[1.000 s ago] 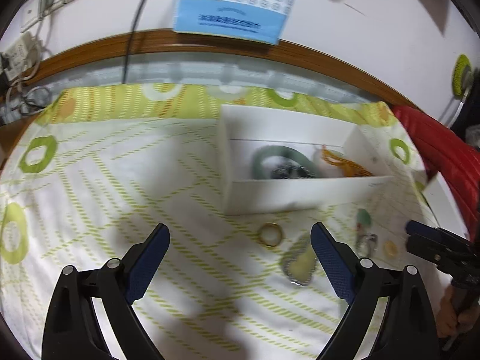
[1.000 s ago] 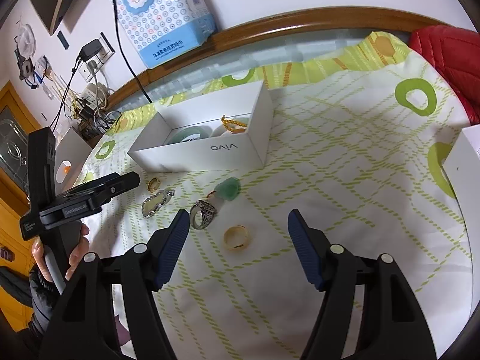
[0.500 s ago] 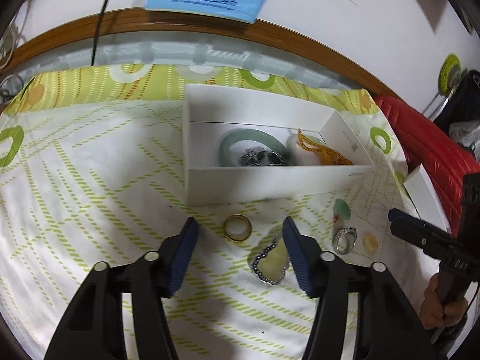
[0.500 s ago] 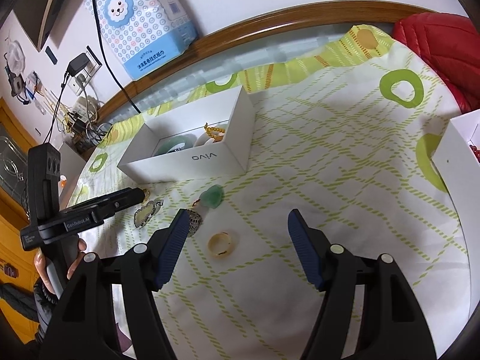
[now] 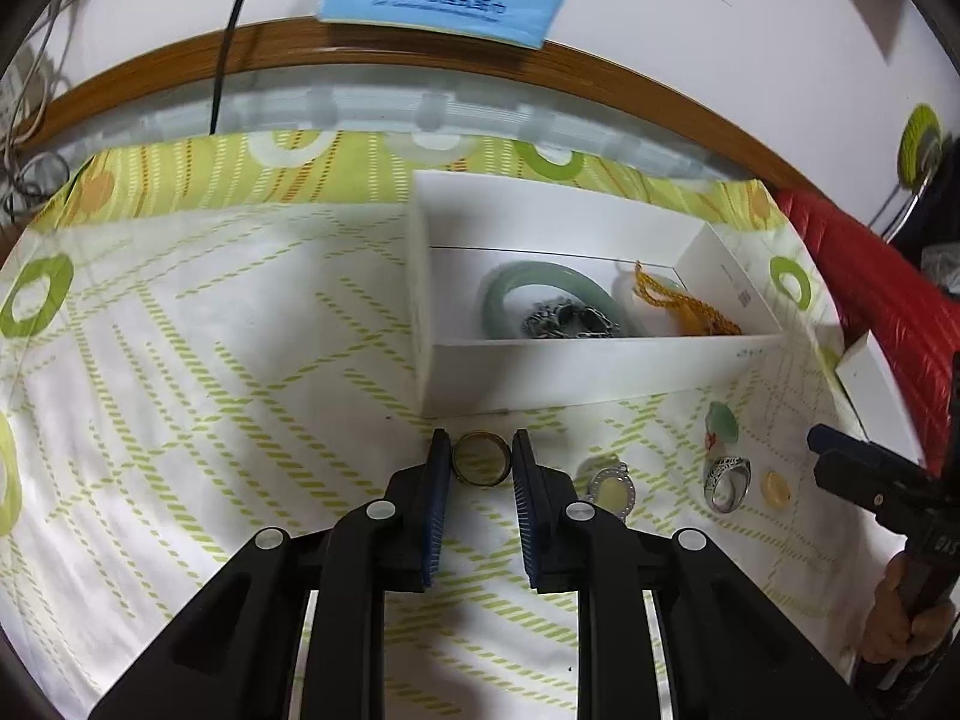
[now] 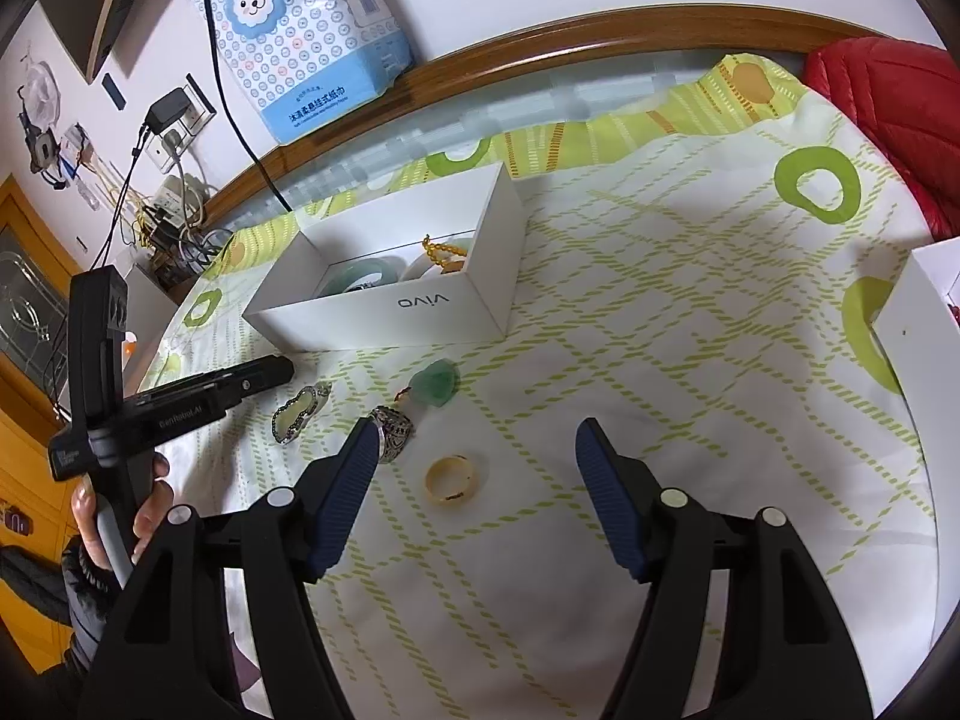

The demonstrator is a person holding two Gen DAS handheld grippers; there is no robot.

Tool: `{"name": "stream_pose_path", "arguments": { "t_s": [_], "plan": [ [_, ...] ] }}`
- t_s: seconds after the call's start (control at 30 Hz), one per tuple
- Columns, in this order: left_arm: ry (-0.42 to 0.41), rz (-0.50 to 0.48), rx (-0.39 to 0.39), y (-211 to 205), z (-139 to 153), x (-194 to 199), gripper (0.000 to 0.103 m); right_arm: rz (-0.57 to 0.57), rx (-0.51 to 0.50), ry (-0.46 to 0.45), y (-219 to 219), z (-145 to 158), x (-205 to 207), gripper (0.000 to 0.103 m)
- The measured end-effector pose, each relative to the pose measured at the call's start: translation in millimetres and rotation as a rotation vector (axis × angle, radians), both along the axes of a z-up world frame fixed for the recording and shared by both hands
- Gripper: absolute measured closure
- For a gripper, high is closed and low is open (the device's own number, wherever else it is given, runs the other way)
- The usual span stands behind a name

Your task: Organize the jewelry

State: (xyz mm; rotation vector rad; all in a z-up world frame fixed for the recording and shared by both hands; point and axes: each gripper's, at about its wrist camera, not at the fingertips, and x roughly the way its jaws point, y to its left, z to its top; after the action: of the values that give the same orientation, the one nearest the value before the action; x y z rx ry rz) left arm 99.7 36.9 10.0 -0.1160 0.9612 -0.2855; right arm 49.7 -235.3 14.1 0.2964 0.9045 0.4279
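Observation:
My left gripper (image 5: 480,459) has closed on a gold ring (image 5: 480,465) lying on the cloth just in front of the white box (image 5: 576,369). The box holds a green bangle (image 5: 543,288), a silver chain and orange beads (image 5: 678,303). My right gripper (image 6: 474,450) is open above the cloth, with a pale yellow ring (image 6: 453,480) lying between its fingers. A silver ring (image 6: 393,429), a green pendant (image 6: 438,381) and a framed yellow pendant (image 6: 297,411) lie near it. The left gripper also shows in the right wrist view (image 6: 264,369).
A second white box (image 6: 924,336) stands at the right edge. A red quilted cushion (image 6: 888,102) lies at the back right. A tissue pack (image 6: 300,24) leans on the wall behind the wooden rim (image 5: 600,78). Cables and sockets hang at the far left.
My left gripper has moved in toward the box and closed its fingers from wide open onto the gold ring. My right gripper has stayed open and shifted only slightly.

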Motion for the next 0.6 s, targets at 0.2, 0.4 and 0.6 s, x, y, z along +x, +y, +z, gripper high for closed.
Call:
{"name": "stream_pose_path", "arguments": {
  "t_s": [0.2, 0.4, 0.6],
  "plan": [
    [0.000, 0.021, 0.006, 4.4, 1.8, -2.1, 0.082, 0.027, -0.014, 0.000, 3.9, 0.3, -1.2, 0.037],
    [-0.028, 0.096, 0.106, 11.2, 3.2, -4.9, 0.082, 0.084, -0.079, -0.006, 16.7, -1.8, -4.9, 0.037],
    [-0.041, 0.094, 0.142, 8.1, 1.9, -5.6, 0.082, 0.124, -0.282, -0.047, 41.0, -10.2, -11.5, 0.049]
  ]
}}
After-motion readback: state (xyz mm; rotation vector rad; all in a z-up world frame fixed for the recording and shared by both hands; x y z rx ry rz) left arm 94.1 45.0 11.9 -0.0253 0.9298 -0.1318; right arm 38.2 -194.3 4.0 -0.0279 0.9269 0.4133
